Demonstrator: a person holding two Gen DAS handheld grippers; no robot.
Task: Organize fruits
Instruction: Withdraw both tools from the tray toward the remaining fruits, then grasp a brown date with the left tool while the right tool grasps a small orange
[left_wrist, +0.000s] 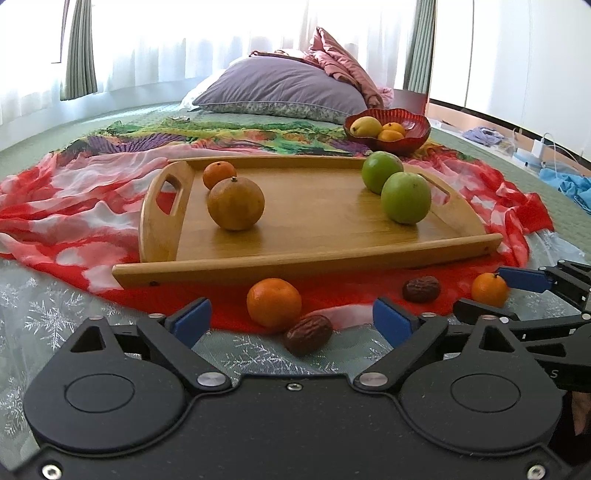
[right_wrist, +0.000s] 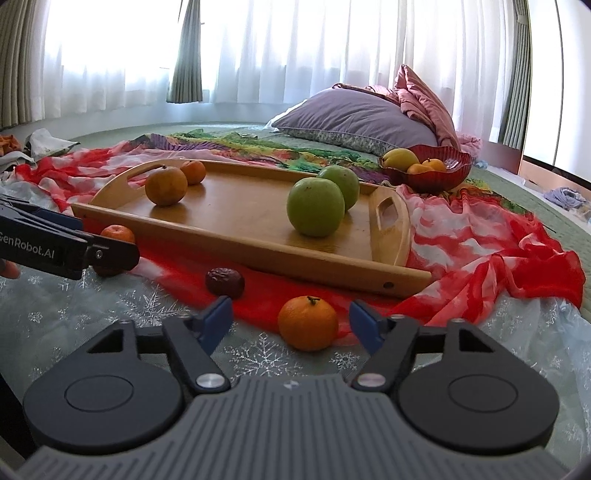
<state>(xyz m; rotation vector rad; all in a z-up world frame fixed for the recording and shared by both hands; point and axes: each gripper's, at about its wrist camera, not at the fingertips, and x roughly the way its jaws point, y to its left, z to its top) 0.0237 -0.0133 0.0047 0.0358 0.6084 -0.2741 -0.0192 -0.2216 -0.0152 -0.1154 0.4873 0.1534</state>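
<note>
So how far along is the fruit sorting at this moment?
Partly done. On the wooden tray sit two orange fruits and two green ones; the red bowl holds a few more. In hand: nothing yet. The left gripper brackets a tangerine and a date; the right gripper brackets another tangerine, neither gripped. A second date also remains.
</note>
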